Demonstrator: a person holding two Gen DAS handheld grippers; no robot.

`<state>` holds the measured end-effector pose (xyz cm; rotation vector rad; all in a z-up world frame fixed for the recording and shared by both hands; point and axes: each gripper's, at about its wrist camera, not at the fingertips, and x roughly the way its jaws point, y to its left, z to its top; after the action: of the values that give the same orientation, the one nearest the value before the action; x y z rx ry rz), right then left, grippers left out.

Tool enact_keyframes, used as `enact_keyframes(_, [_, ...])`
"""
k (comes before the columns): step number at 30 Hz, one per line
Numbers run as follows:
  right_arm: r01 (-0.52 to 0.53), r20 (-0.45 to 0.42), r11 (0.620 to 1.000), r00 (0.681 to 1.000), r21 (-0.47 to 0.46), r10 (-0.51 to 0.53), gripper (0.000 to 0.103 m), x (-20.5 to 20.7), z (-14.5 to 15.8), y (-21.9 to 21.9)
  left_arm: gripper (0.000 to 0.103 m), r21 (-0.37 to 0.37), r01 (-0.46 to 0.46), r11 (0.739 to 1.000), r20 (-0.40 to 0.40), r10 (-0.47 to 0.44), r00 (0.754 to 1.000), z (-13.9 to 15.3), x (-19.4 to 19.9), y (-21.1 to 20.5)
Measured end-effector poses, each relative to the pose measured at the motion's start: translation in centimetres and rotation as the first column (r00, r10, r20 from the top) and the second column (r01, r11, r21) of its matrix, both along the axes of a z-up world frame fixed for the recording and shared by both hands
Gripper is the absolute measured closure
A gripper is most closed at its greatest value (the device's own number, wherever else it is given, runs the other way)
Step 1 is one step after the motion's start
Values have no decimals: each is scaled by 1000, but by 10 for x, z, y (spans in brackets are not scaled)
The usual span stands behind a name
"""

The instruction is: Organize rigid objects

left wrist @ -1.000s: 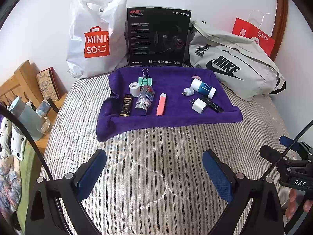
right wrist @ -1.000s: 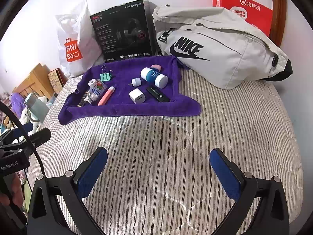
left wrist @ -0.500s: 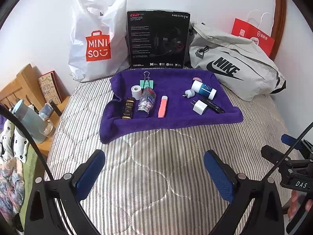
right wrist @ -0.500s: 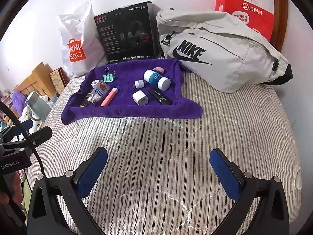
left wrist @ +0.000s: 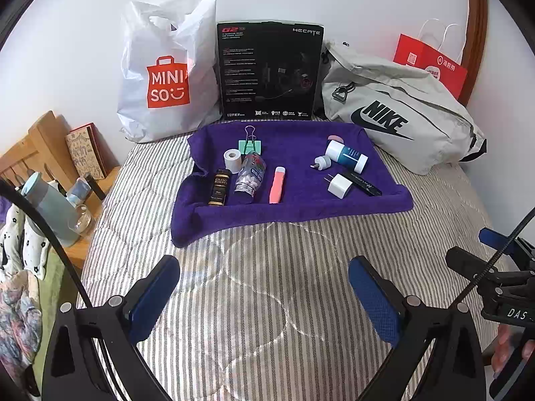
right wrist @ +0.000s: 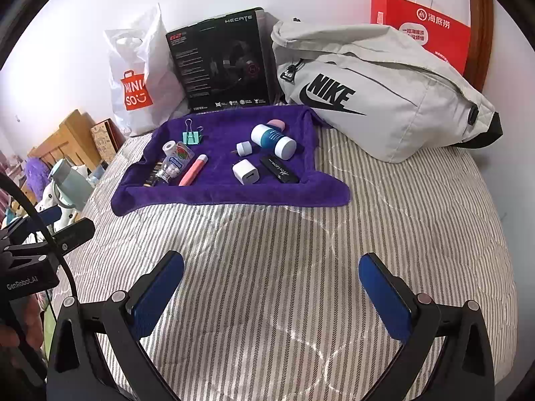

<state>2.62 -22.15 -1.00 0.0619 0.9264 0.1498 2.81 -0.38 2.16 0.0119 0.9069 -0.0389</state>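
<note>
Towelling of plush purple (left wrist: 294,207) is lying on the striped quilt (left wrist: 267,267), carrying the rigid objects. Left to right: a dark bottle (left wrist: 219,187), a clear plastic bottle (left wrist: 249,177) and a slim pink tube (left wrist: 277,185) are lying lengthwise toward the wall; a white cube charger (left wrist: 339,185) and a black stick (left wrist: 362,183) are angling. Both the left gripper (left wrist: 264,290) and the right gripper (right wrist: 271,287) are hovering over the quilt, jaws spread wide, gripping nothing.

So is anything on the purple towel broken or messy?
Nothing looks broken or spilled. The purple towel is rumpled, with its front left corner bunched up on the striped bedding. The blue-and-white bottle and the clear bottle lie on their sides, both capped.
</note>
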Motion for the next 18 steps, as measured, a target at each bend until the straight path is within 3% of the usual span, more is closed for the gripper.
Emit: enact_keyframes(18, [-3, 3, 1000, 1000, -12, 3, 0, 1, -1, 1, 1, 0, -3, 1000, 0, 3, 1000, -2, 1, 6])
